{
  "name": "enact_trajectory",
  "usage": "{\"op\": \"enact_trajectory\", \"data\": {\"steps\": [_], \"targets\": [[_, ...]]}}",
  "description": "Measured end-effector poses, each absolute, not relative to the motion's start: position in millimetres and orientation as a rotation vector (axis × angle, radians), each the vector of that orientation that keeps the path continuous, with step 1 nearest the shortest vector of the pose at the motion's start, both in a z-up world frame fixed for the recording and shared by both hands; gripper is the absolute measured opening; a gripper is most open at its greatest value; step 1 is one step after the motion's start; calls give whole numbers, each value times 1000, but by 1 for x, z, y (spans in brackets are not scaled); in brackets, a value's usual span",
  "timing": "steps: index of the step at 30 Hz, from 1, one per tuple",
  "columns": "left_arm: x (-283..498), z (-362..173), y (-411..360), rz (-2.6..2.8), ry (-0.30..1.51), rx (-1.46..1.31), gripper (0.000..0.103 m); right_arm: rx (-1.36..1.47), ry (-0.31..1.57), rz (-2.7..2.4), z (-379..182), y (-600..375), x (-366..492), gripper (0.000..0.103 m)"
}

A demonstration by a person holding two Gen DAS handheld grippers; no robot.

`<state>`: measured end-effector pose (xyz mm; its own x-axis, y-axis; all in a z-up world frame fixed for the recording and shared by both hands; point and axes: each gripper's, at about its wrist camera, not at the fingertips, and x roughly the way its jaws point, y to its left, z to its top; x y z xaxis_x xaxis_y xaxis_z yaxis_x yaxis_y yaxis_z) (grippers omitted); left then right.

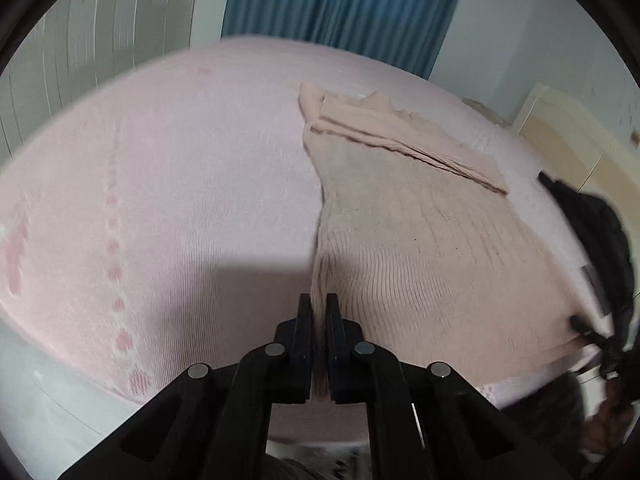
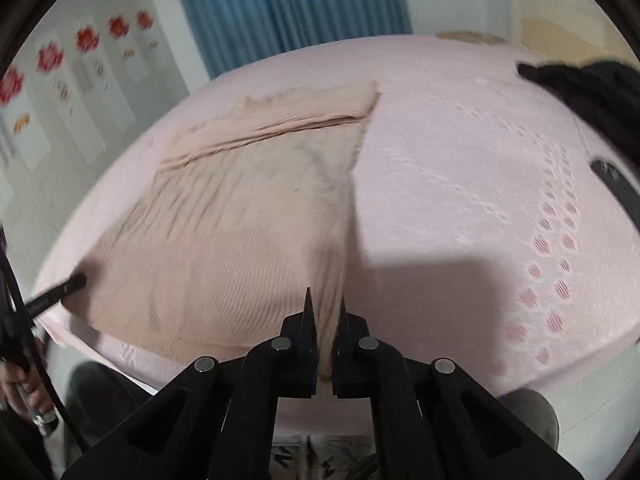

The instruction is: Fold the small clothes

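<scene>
A beige ribbed knit garment (image 1: 420, 232) lies flat on the pink bed (image 1: 168, 168), with a sleeve folded across its far end. My left gripper (image 1: 319, 304) is shut on the garment's near left hem corner, and cloth runs between its black fingers. In the right wrist view the same garment (image 2: 224, 220) spreads to the left, and my right gripper (image 2: 325, 300) is shut on its near right hem corner, a ridge of cloth rising into the jaws. The other gripper's tip shows at the far hem corner in each view.
Dark clothes (image 2: 592, 92) lie on the bed's far right side. A blue curtain (image 1: 344, 4) hangs behind the bed, and a cream cabinet (image 1: 568, 136) stands at the right. A hand (image 2: 24, 388) holds the left gripper's handle.
</scene>
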<state>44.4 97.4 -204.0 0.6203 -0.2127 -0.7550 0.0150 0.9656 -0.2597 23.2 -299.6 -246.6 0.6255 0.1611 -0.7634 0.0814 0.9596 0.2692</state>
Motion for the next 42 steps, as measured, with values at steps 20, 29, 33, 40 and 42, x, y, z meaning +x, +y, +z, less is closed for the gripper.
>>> {"op": "enact_trajectory", "data": {"steps": [20,29,33,40,42], "targets": [[42,-222,80,-217,958,-270,37,180,955,107,-259,-277,22,39],[35,-225,94,-215,988,-364,7,163,985,80,-258,-278,24,22],[34,-222,104,-217,982,-454,6,200,998,119,-253,-281,21,5],[36,-189,117,-258,915,-564,6,400,922,160,-227,-307,23,4],[40,-179,116,-253,893,-557,6,438,900,165,-218,-312,26,4]]}}
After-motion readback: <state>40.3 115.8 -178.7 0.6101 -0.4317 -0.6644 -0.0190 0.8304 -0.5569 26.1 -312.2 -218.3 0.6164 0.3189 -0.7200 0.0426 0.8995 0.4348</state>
